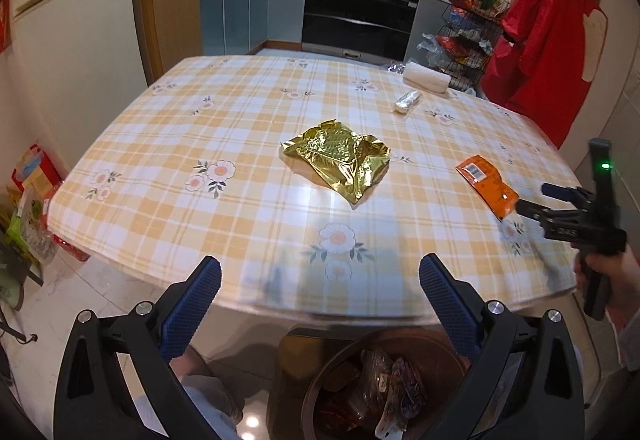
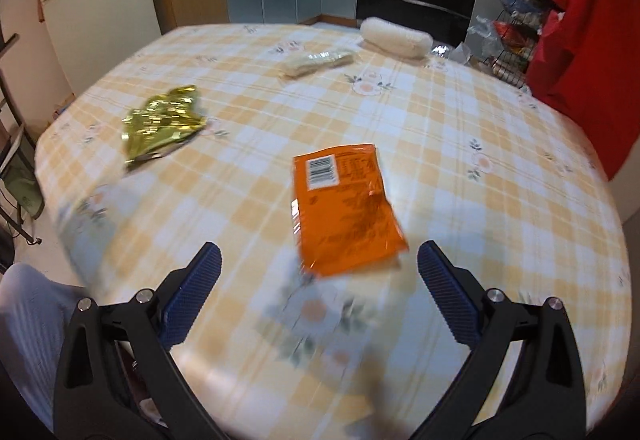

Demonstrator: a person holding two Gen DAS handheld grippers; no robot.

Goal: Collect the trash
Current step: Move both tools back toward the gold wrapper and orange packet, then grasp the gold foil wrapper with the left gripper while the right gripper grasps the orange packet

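Both tongs gape wide: left gripper [image 1: 320, 290] hangs at the table [image 1: 160, 143] edge above the trash bin [image 1: 320, 384], gold wrapper [image 1: 338, 157] ahead; right gripper [image 2: 319, 276] sits just short of the orange packet [image 2: 346, 209].

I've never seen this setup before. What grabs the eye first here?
Probably the crumpled gold foil wrapper shining mid-table on the yellow checked tablecloth. Next, the flat orange packet lying just ahead of the open right claw. Below the table's near edge, a bin already holds wrappers, under the open left claw.
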